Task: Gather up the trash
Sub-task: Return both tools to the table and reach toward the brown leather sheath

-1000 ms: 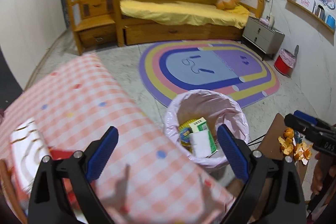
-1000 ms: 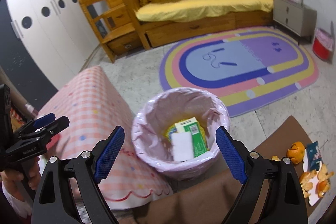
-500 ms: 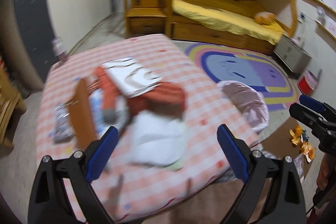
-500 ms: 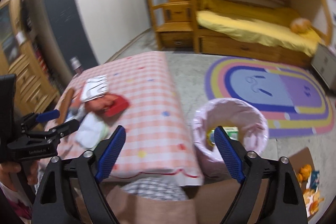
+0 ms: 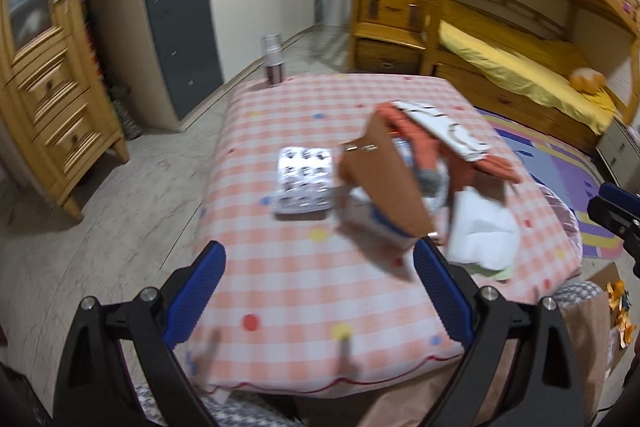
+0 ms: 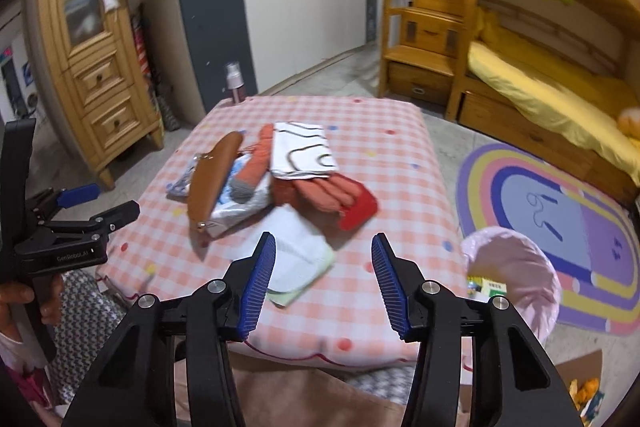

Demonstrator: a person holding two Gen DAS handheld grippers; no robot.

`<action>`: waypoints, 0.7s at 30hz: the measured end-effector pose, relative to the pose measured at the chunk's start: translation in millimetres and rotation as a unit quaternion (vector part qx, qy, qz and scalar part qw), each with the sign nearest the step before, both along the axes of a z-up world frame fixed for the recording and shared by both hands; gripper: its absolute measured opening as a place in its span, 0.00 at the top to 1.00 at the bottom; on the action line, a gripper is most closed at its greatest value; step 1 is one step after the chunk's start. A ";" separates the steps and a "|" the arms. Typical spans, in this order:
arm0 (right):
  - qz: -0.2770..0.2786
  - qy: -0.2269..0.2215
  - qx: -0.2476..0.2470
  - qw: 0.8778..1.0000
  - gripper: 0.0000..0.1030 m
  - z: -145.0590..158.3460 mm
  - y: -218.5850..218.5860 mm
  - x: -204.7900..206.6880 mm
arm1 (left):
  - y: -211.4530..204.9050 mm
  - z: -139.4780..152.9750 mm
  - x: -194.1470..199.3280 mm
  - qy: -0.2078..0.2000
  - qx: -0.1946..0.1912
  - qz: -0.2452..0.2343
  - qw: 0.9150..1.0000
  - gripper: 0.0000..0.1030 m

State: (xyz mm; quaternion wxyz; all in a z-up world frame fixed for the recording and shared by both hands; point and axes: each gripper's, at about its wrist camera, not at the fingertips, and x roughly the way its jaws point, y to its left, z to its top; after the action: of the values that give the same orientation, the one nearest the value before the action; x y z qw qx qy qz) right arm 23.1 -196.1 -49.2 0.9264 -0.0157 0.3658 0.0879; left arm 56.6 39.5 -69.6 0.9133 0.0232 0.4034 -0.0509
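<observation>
Both tongs, left [image 5: 316, 291] and right [image 6: 323, 279], gape empty; bin [image 6: 516, 267] holds some trash, desk [image 6: 384, 163] clutter remains.

On the pink checked table [image 6: 384, 163] lie one silver blister pack [image 5: 305, 181], one brown leather case [image 6: 214, 179], one white folded tissue [image 6: 296, 251] and one patterned white packet [image 6: 302, 151]; beside it stands one pink-lined bin [image 6: 516, 267].

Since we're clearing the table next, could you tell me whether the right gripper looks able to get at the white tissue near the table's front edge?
Probably yes: the right gripper is open, and the white tissue lies uncovered just ahead, with nothing between them.
</observation>
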 end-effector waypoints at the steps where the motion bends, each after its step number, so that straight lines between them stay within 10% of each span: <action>1: 0.003 0.000 -0.003 1.000 0.51 -0.5 5.1 2.4 | 4.6 -0.7 0.7 0.001 -0.003 0.005 1.000 0.11; 21: 0.090 0.043 -0.014 0.995 0.37 -33.9 102.0 73.2 | 72.2 -12.3 18.3 0.007 -0.009 0.083 0.996 0.06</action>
State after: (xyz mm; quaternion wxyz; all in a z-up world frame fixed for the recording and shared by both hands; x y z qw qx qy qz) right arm 96.3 -94.1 -83.1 0.8980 -0.0580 0.4033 0.1658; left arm 74.8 111.7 -81.9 0.9115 -0.0186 0.4102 0.0217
